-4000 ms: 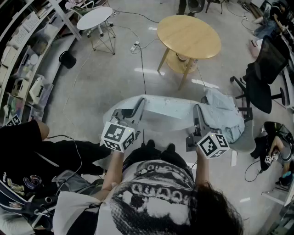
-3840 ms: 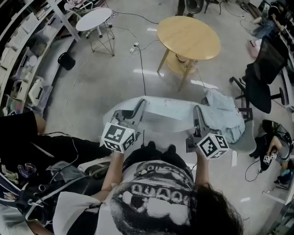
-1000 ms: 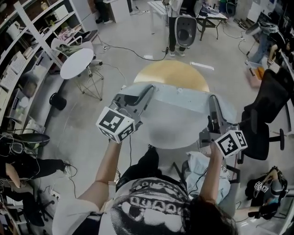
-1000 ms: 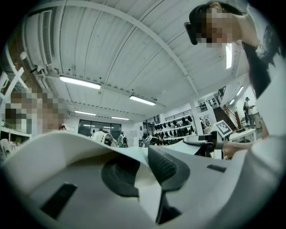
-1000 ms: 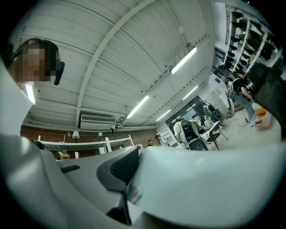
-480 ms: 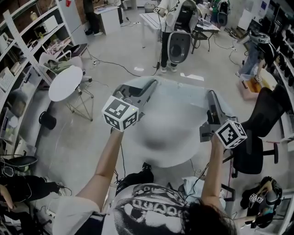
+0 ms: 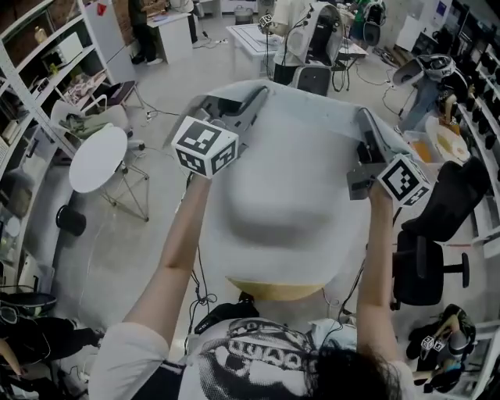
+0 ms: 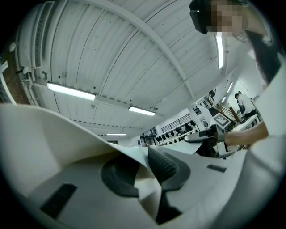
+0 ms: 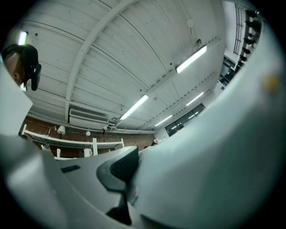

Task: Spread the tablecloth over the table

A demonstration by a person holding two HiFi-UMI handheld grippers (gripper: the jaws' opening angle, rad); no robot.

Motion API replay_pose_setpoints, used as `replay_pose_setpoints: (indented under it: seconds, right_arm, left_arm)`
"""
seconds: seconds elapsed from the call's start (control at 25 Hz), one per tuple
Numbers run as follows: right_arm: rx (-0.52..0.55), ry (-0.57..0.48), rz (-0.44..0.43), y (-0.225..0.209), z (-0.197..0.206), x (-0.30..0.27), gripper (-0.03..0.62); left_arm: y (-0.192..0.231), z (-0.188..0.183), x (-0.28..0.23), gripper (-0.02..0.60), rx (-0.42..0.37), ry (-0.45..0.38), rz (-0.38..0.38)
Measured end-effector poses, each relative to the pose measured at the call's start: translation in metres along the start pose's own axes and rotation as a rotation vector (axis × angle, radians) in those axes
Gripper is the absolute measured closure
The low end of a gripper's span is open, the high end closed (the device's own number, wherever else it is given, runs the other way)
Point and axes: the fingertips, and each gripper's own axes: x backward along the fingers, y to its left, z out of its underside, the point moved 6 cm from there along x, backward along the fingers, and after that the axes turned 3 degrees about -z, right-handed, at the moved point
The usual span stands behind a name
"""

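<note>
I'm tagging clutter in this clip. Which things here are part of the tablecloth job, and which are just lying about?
In the job: tablecloth, pinched by the left claw and right claw; round wooden table, edge showing below the cloth.
Lying about: white side table, black office chair, shelving.

Pale tablecloth (image 7: 289, 195) aloft, spread wide abv table (image 7: 273, 291).

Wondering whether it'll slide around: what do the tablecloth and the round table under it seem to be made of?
The tablecloth looks like thin, pale, matte fabric, possibly soft plastic sheet; it billows and creases softly. The round table looks like light wood or veneer with a smooth finish, though only a tan edge shows below the cloth.
</note>
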Motion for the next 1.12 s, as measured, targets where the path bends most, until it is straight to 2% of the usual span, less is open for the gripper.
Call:
replay_pose_setpoints:
  seconds: [0.12,0.24,0.36,0.52,0.68,0.84,1.12]
  right_arm:
    - [0.048,-0.011,-0.007,-0.015,-0.017,-0.036,0.528]
    - [0.095,-0.011,-0.004,-0.034,-0.034,-0.07,0.526]
    - [0.148,-0.043,-0.042,-0.043,-0.056,-0.102,0.528]
    - [0.216,-0.095,-0.084,-0.054,-0.078,-0.133,0.528]
    - [0.234,-0.084,-0.095,-0.061,-0.074,-0.142,0.528]
    - [0.188,-0.019,-0.059,-0.074,-0.036,-0.129,0.528]
    - [0.056,0.103,-0.006,-0.108,0.034,-0.06,0.528]
  left_arm:
    - [0.027,-0.011,-0.029,0.515,-0.05,-0.028,0.001]
    - [0.048,-0.024,-0.055,0.515,-0.14,-0.052,-0.014]
    - [0.066,-0.04,-0.077,0.514,-0.224,-0.084,-0.035]
    - [0.084,-0.051,-0.099,0.514,-0.265,-0.131,-0.057]
    - [0.089,-0.039,-0.101,0.514,-0.235,-0.134,-0.059]
    - [0.082,-0.001,-0.09,0.514,-0.165,-0.065,-0.034]
    - [0.018,0.066,-0.062,0.515,-0.084,0.085,-0.029]
